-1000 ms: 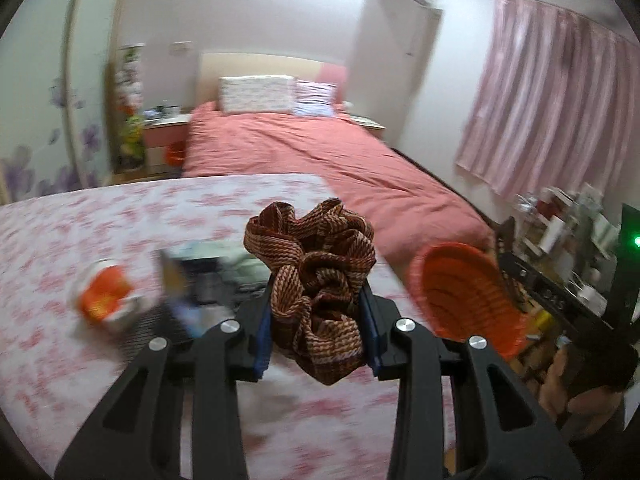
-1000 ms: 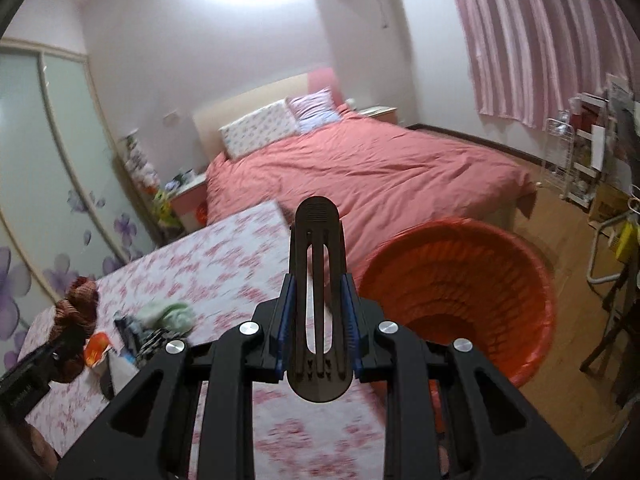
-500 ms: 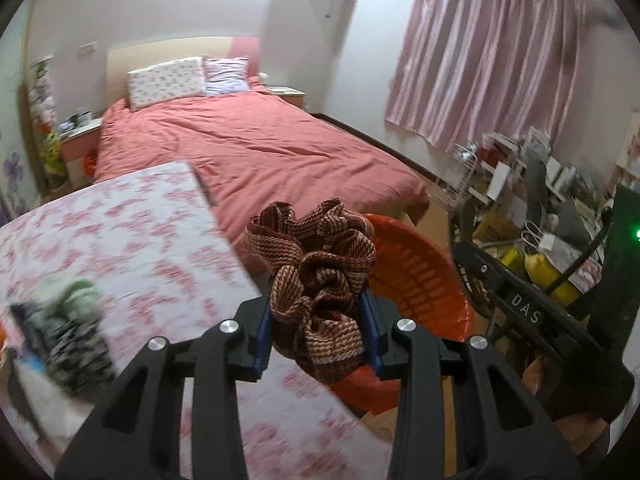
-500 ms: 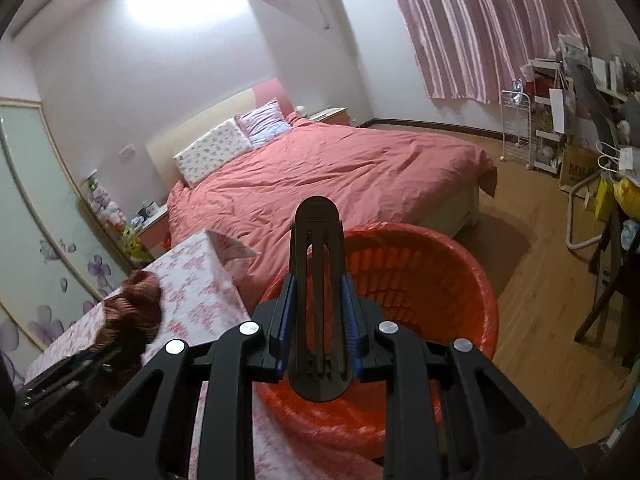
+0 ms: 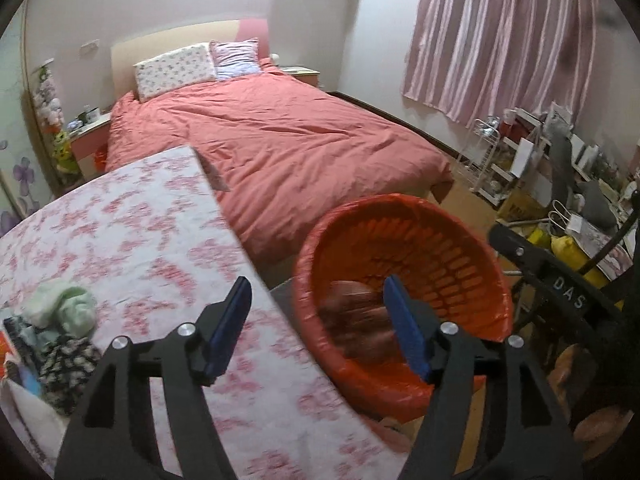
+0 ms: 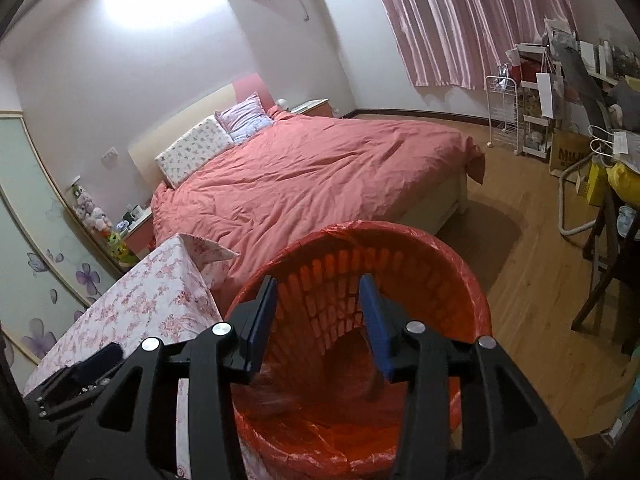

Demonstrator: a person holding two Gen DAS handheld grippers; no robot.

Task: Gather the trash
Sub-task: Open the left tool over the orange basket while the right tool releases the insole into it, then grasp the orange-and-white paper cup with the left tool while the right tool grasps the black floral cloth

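My left gripper [image 5: 320, 320] is open and empty above the table's right edge and the orange trash basket [image 5: 460, 240]. The brown woven scrunchie [image 5: 352, 320] is a blur falling inside the basket. My right gripper [image 6: 318, 320] is open over the same basket [image 6: 460, 280]. A blurred brown shape [image 6: 272, 394] and a dark streak [image 6: 376, 384], perhaps the black comb-like piece, show low inside the basket. More litter [image 5: 60, 332] lies at the table's left edge.
The floral-cloth table [image 5: 140, 248] is on the left, the basket just off its right edge. A red-covered bed [image 5: 280, 148] lies behind. Cluttered shelves and bags [image 5: 560, 184] stand at the right. Wooden floor [image 6: 540, 340] spreads to the right of the basket.
Both grippers swung right over the basket and opened. The scrunchie left my left jaws and the black piece left my right jaws; both dropped into the basket.
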